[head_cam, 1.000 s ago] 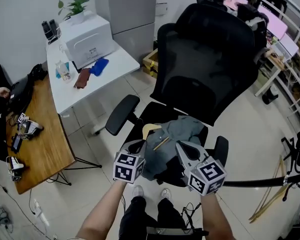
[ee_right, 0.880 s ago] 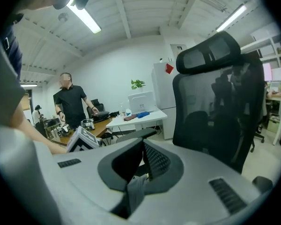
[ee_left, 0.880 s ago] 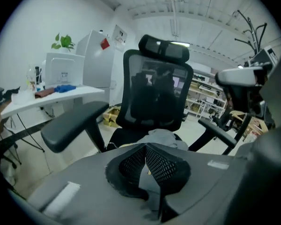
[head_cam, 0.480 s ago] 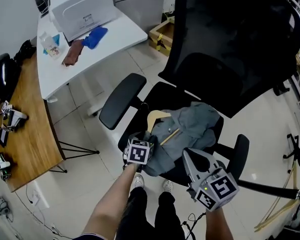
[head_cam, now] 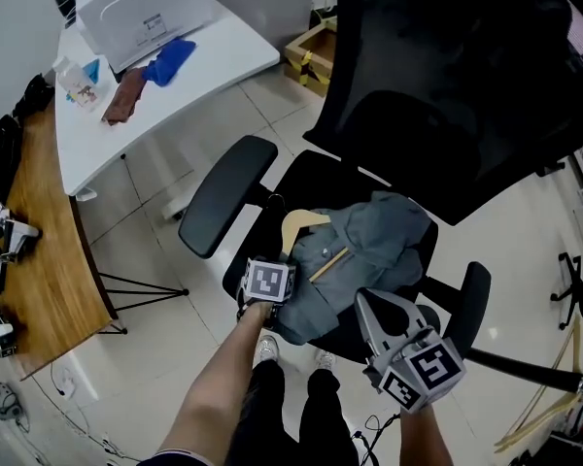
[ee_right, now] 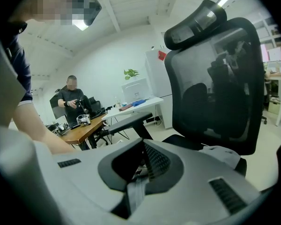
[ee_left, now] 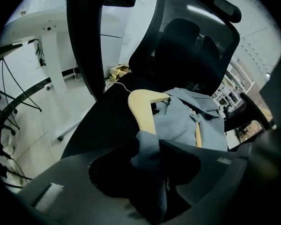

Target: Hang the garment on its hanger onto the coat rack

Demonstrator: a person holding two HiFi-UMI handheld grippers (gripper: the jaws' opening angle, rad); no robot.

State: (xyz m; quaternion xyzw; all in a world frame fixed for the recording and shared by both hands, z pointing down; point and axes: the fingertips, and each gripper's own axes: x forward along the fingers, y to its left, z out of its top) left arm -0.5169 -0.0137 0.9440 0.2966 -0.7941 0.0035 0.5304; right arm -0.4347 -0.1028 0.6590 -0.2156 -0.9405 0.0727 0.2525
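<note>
Head view, nearest: one left forearm [head_cam: 219, 391] reaches in from 6 o'clock, and two grippers sit over the chair's front edge.
Left gripper [ee_left: 149, 156]: jaws apart, having just been opening; a fold of the garment stands up between them, and the pads are not pressing on it.
Right gripper [ee_right: 141, 145]: jaws clenched tip to tip with nothing between them. It hangs at 5 o'clock of the seat, clear of the cloth.
Garment [head_cam: 374, 250]: one grey-blue piece, crumpled on the seat at the middle of the head view; its near hem reaches the seat's front edge by the left gripper.
Hanger [head_cam: 301, 225]: one, of pale wood. One shoulder pokes out of the garment toward 10 o'clock, and a short length of wood shows through the cloth.
Chair [head_cam: 316, 178]: one black office chair with a tall mesh back rising toward 1 o'clock.
Armrests: two, one [head_cam: 228, 194] at 9 o'clock of the seat and one [head_cam: 468, 304] at 4 o'clock.
Tables: two, a wooden desk [head_cam: 49, 260] at 9 o'clock of the view and a white table [head_cam: 209, 66] at 11 o'clock.
On the white table: one printer [head_cam: 141, 13], one blue cloth [head_cam: 170, 61] and one brown cloth [head_cam: 121, 95].
Floor beyond: one cardboard box [head_cam: 316, 51] at 12 o'clock.
Right gripper view, farthest: one person [ee_right: 74, 100] sits behind the wooden desk at 9 o'clock, and one potted plant [ee_right: 131, 73] stands at 12 o'clock.
</note>
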